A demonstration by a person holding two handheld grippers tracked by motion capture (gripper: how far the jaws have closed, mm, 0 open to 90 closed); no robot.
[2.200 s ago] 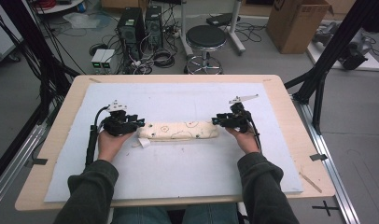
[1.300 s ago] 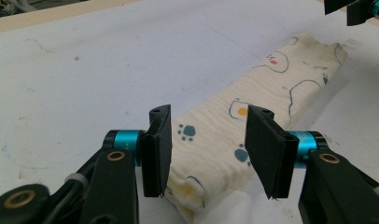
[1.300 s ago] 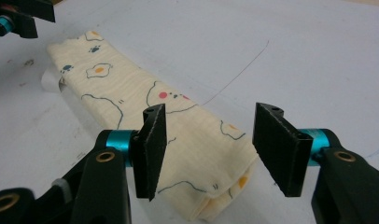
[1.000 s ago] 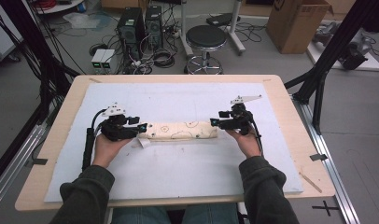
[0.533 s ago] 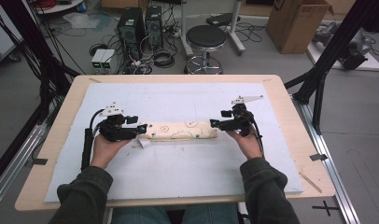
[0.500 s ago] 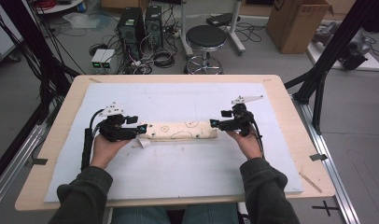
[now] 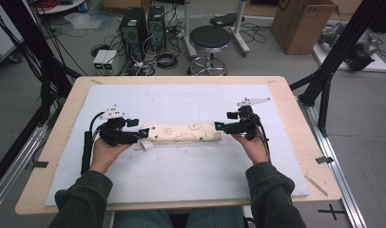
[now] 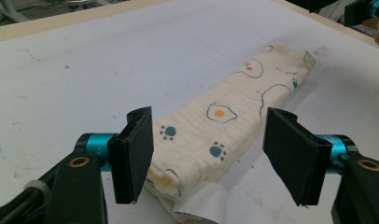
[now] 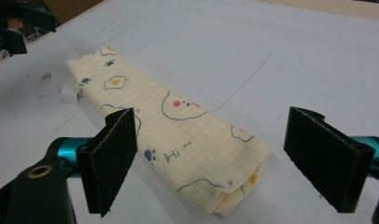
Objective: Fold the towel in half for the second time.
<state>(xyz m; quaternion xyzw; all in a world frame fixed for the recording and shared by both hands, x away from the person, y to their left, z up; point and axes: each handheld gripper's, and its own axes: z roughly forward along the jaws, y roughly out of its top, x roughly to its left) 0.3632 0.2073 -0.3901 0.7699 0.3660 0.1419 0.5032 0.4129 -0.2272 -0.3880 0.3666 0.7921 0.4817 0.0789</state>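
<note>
The folded cloth point(image 7: 185, 132) lies long and flat in the middle of the table point(image 7: 295, 156). I have just opened my left gripper point(image 8: 211, 154) and right gripper point(image 9: 229, 158) wide. Both hold nothing now, so this fold looks done.

Light's pretty even and soft, looks like it comes from overhead, no hard glare anywhere. The white mat point(image 7: 181, 166) reads bright, floor behind is dimmer. Shadows are faint, just a soft one under the cloth point(image 9: 178, 140). High view is low-res and a bit mushy. In both gripper views the close-up jaws are slightly soft.
</note>
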